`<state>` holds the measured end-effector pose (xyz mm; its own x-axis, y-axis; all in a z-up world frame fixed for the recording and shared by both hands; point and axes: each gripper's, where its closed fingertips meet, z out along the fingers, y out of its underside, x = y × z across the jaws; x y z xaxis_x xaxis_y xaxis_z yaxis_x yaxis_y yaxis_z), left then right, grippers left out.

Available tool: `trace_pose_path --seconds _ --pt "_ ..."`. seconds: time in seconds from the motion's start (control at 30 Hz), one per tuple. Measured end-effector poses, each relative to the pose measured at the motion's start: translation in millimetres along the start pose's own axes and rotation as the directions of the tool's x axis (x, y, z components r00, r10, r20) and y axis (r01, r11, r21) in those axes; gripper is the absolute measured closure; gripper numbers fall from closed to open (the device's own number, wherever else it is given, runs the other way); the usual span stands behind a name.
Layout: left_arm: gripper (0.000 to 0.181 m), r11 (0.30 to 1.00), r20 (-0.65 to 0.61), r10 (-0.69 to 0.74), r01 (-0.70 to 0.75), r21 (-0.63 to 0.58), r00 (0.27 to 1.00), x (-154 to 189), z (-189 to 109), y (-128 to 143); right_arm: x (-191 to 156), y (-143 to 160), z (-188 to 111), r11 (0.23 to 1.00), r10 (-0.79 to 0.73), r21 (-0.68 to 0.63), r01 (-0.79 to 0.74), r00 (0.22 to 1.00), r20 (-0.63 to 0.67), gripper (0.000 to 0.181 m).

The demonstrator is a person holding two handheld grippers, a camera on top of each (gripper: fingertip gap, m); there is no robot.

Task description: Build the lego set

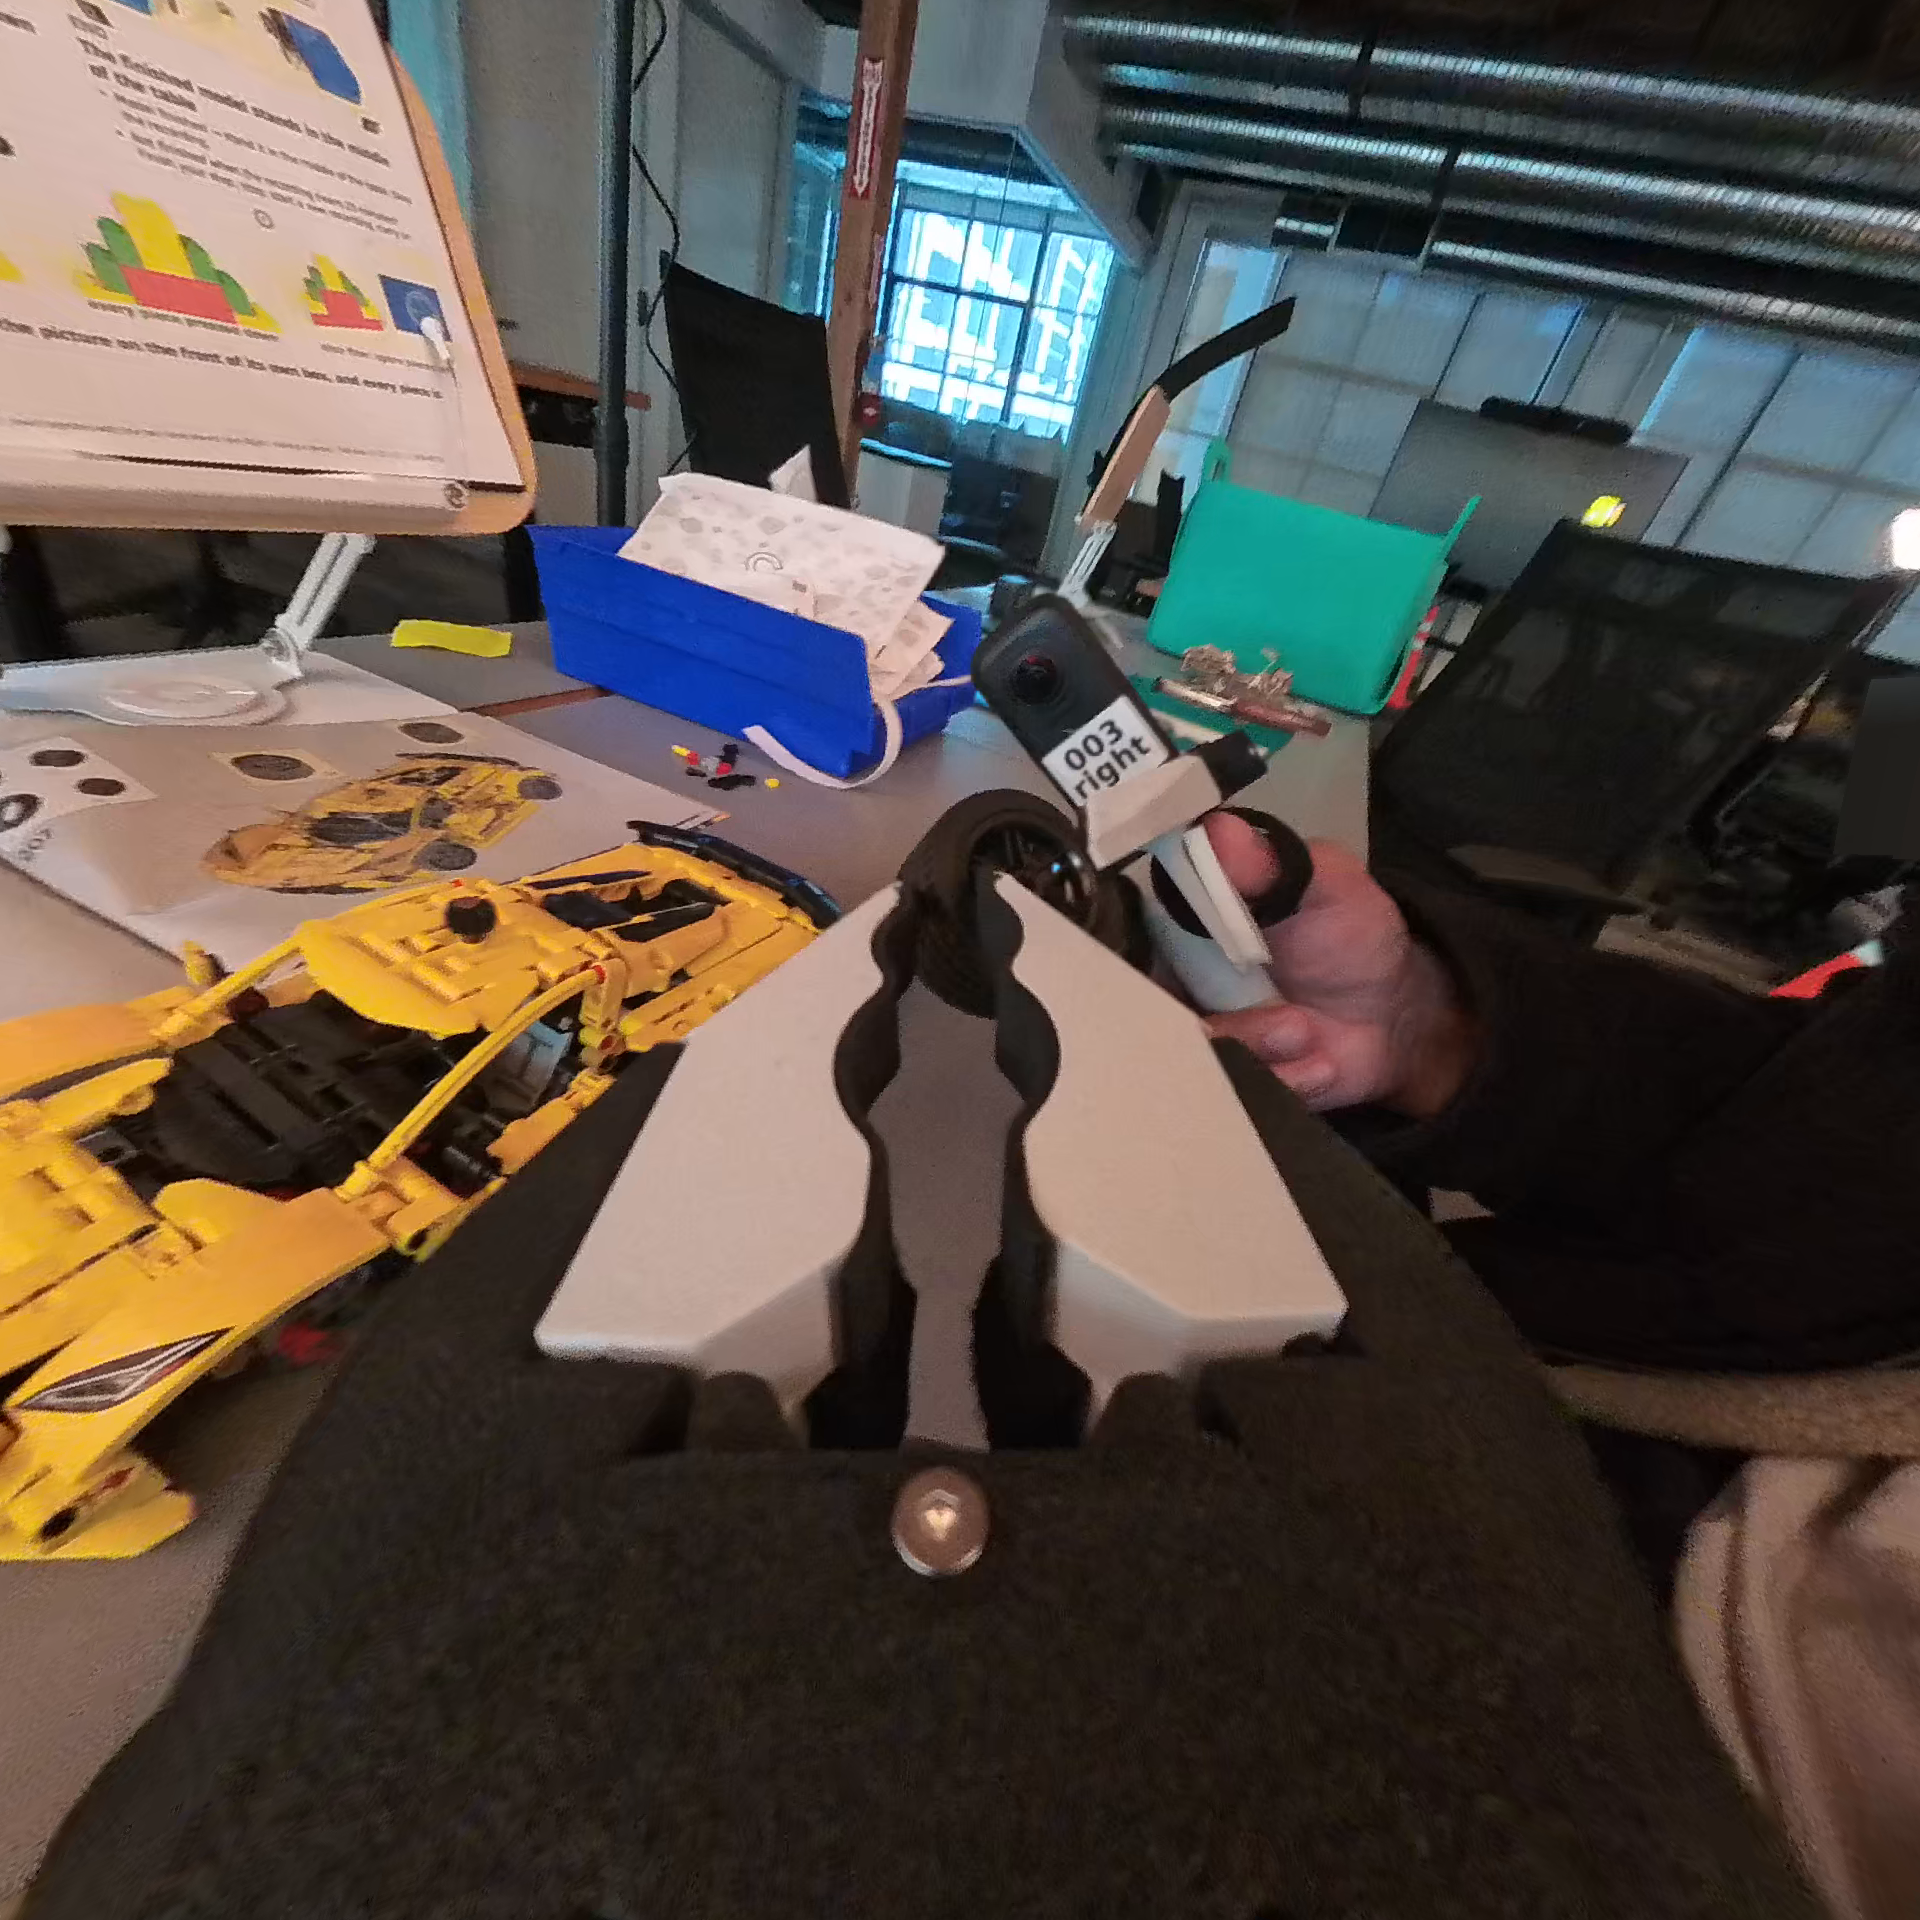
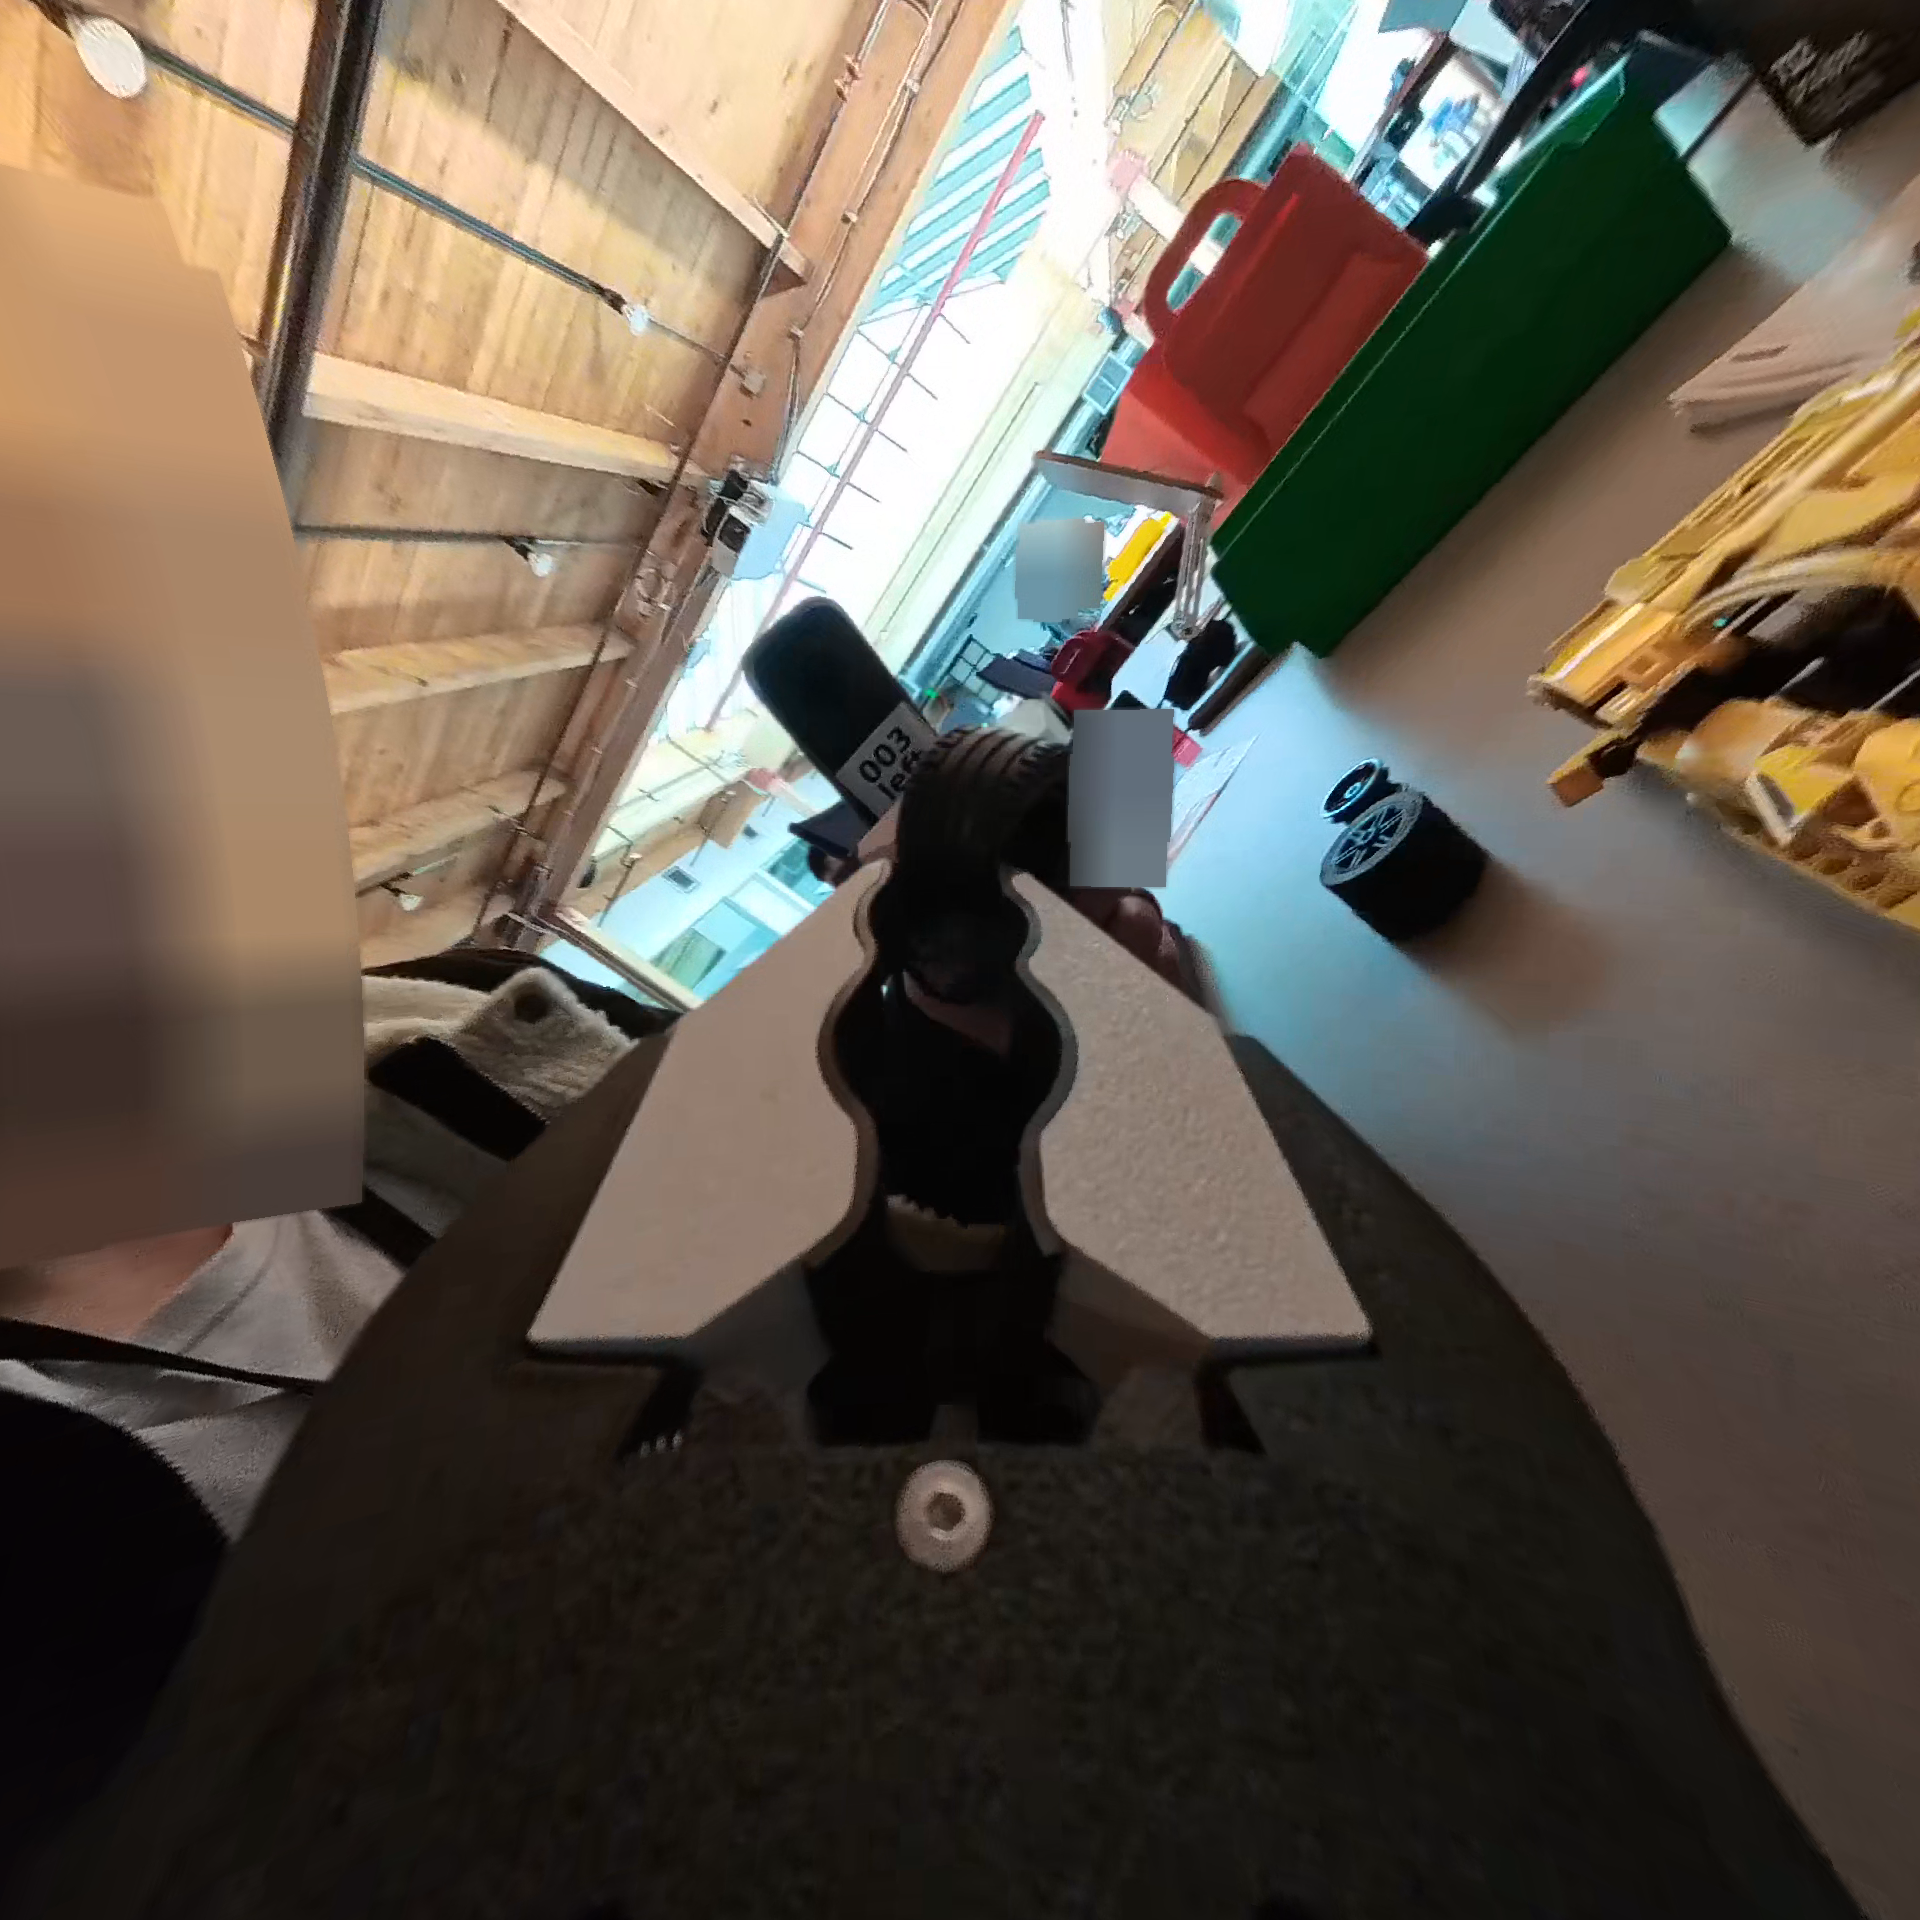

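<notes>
Both my claws meet on one tyre (image 1: 992,894): my left claw (image 1: 948,899) pinches its tread, my right claw (image 2: 948,883) grips it too, above bare grey table (image 1: 935,748). At 9 o'clock of my left claw lies the yellow car (image 1: 343,1060), close beside; two loose wheels (image 2: 1397,847) stand at 2 o'clock of my right, a blue bin (image 1: 717,665) at 11.

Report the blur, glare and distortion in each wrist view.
Left wrist view: window blown out, instruction board smeared, straight lines bowed by the wide lens. Right wrist view: scene tilted, yellow car motion-blurred, backlit tyre in the tool nearly silhouetted.
</notes>
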<state>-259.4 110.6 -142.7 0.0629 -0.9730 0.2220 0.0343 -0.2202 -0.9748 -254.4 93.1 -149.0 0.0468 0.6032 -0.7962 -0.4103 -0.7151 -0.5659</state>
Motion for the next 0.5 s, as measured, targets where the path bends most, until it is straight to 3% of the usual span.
trace_pose_path --seconds 0.1,0.2,0.37,0.5 --pt "0.153 0.987 -0.164 -0.149 0.158 0.043 0.975 12 -2 -7 -6 -1 -2 1.000 -0.005 -0.003 0.006 0.999 0.040 0.163" --pt "0.152 0.950 -0.303 -0.297 0.312 0.003 0.906 17 -5 -8 -12 -1 -4 1.000 0.000 -0.008 0.001 0.997 0.080 0.163" --pt "0.150 0.905 -0.371 -0.416 0.417 -0.084 0.830 21 -3 6 -16 7 2 0.996 -0.065 -0.049 0.069 0.995 0.077 0.161" --pt "0.141 0.873 -0.362 -0.471 0.483 -0.063 0.804 9 -6 7 -14 4 0 0.995 -0.095 -0.033 0.097 0.994 0.053 0.161"
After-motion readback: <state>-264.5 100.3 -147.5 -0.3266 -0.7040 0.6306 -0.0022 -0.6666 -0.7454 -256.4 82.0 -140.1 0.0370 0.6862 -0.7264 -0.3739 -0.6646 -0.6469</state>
